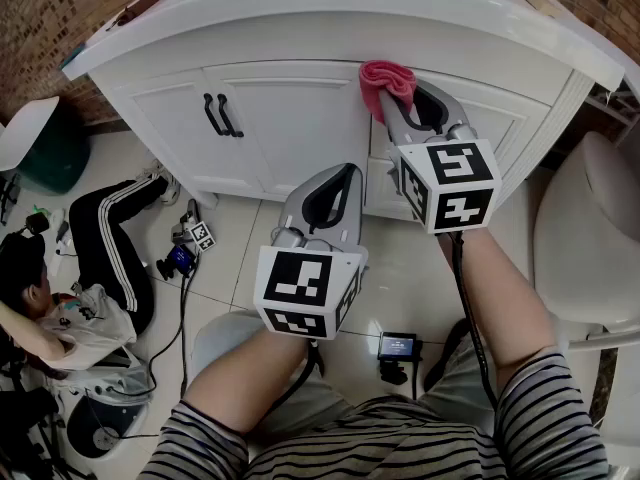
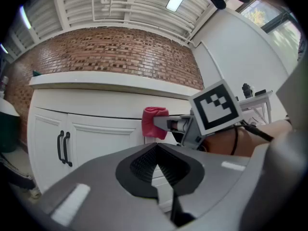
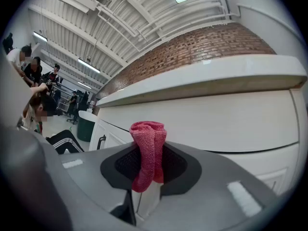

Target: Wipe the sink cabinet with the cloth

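The white sink cabinet [image 1: 290,118] stands in front of me, seen also in the left gripper view [image 2: 96,129] and the right gripper view [image 3: 231,124]. A pink-red cloth [image 1: 385,78] is bunched against the cabinet's upper front, just under the counter overhang. My right gripper [image 1: 398,103] is shut on this cloth [image 3: 149,148], which sticks up between its jaws. The left gripper [image 1: 348,171] hangs lower and to the left, a short way off the cabinet front, shut with nothing in it [image 2: 156,147]. From there the cloth [image 2: 155,121] and the right gripper [image 2: 166,124] show ahead.
Two black door handles [image 1: 218,116] sit left of the cloth. A person [image 1: 100,268] sits on the tiled floor at left beside a green bin [image 1: 45,148]. A white fixture [image 1: 590,238] stands close on the right. A small device [image 1: 398,348] and cables lie on the floor.
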Demonstrator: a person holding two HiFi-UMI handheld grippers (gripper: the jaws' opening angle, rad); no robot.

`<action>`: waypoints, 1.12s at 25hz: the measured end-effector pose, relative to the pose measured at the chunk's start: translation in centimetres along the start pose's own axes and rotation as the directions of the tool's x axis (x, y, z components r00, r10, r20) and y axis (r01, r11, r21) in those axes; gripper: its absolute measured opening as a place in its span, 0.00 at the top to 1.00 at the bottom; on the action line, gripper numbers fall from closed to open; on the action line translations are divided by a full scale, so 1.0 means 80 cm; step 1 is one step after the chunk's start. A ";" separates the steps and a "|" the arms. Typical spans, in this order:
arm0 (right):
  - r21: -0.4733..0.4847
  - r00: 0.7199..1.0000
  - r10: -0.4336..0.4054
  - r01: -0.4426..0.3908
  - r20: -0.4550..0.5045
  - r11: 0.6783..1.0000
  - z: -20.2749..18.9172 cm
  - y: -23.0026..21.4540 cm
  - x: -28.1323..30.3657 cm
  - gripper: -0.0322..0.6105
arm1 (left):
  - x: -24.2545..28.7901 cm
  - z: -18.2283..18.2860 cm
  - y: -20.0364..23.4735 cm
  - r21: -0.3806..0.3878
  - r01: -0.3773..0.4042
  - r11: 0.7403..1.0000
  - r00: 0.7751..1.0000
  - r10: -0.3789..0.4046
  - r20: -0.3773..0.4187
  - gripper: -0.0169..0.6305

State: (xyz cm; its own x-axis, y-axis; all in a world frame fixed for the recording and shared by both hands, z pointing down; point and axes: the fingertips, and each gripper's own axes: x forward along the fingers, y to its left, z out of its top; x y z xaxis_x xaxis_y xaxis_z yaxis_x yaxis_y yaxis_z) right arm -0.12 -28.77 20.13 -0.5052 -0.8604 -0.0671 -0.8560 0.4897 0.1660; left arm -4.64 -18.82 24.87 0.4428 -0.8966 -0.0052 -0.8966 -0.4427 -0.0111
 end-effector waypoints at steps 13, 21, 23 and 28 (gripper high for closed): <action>-0.031 0.961 -0.259 0.257 -0.093 0.966 -0.061 -0.147 -0.097 0.78 | 0.002 -0.009 -0.004 -0.033 0.044 0.998 0.999 -0.045 -0.029 0.97; 0.030 0.858 -0.485 0.496 -0.168 0.868 -0.086 -0.250 -0.197 0.78 | 0.003 -0.011 -0.019 -0.057 0.076 0.996 0.996 -0.078 -0.041 0.97; 0.048 0.885 -0.446 0.455 -0.138 0.889 -0.076 -0.222 -0.186 0.80 | 0.002 -0.009 -0.020 -0.050 0.077 0.996 0.996 -0.079 -0.035 0.97; 0.043 0.981 -0.170 0.175 -0.099 0.984 -0.078 -0.083 -0.081 0.80 | 0.006 -0.014 -0.011 -0.036 0.057 0.998 0.998 -0.059 -0.039 0.97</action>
State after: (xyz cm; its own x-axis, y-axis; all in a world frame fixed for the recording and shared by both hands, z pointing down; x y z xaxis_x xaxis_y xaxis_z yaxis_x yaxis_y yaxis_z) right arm 9.48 -27.34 25.57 -0.3393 -0.9407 0.0032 -0.9350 0.3376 0.1091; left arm -3.63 -18.89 26.00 0.4940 -0.8688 0.0340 -0.8695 -0.4934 0.0242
